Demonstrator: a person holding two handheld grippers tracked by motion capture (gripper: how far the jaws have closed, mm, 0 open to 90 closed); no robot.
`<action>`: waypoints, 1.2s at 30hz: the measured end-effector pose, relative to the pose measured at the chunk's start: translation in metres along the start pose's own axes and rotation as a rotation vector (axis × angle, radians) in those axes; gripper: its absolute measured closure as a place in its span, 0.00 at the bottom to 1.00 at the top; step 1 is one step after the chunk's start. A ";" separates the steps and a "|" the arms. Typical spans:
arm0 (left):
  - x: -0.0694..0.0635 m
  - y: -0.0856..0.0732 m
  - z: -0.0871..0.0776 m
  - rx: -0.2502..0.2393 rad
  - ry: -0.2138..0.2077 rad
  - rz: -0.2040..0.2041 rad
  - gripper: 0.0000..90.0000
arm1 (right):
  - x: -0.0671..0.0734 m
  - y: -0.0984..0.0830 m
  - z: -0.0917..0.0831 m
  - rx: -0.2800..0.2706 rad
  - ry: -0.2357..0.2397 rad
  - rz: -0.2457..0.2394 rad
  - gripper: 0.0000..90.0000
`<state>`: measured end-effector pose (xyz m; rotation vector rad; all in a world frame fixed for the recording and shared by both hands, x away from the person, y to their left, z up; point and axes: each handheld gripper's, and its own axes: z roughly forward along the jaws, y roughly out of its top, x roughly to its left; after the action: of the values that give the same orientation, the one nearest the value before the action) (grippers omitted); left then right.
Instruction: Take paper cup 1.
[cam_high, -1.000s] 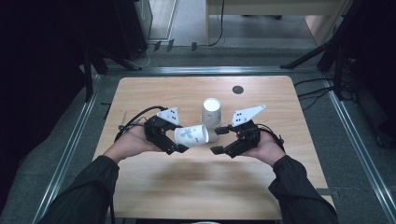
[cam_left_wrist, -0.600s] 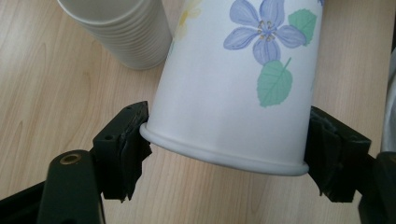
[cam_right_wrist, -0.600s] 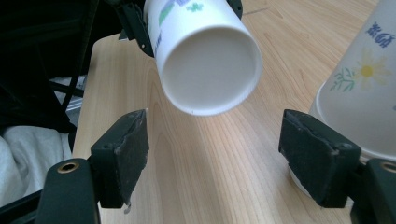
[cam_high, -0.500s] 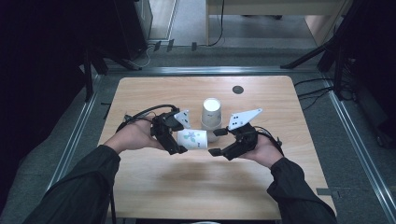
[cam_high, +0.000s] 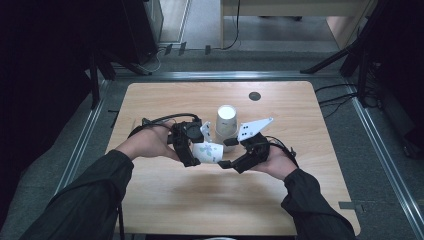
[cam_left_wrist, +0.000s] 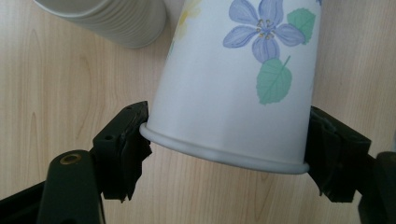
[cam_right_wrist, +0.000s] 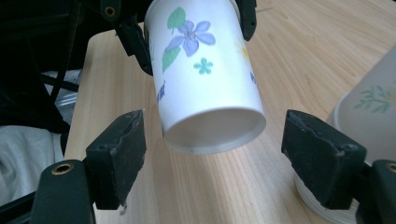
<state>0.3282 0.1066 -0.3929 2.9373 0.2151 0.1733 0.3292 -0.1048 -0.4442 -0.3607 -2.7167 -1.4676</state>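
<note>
Left gripper (cam_high: 196, 153), clamped on our flowered cup (cam_high: 207, 151), has shifted rightward toward mid-frame, presenting its base between the right gripper's (cam_high: 228, 152) spread jaws.

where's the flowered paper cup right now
In the high view the flowered paper cup lies sideways above the table's middle, clamped at its rim by the left hand-held gripper, its base toward the open right hand-held gripper, just in front of the upside-down cup stack.
</note>
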 end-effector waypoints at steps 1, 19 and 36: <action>0.000 0.000 0.000 0.000 0.000 0.000 0.26 | 0.000 0.000 0.000 0.000 0.000 0.000 0.25; -0.002 0.007 0.004 0.009 -0.021 0.012 0.26 | 0.003 0.008 0.024 0.045 0.023 -0.032 0.31; 0.000 0.004 0.004 -0.039 -0.032 -0.021 0.17 | 0.003 0.007 0.021 0.049 0.028 -0.045 0.38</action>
<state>0.3292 0.1021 -0.3958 2.8954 0.2355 0.1262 0.3291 -0.0829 -0.4497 -0.2767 -2.7502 -1.4023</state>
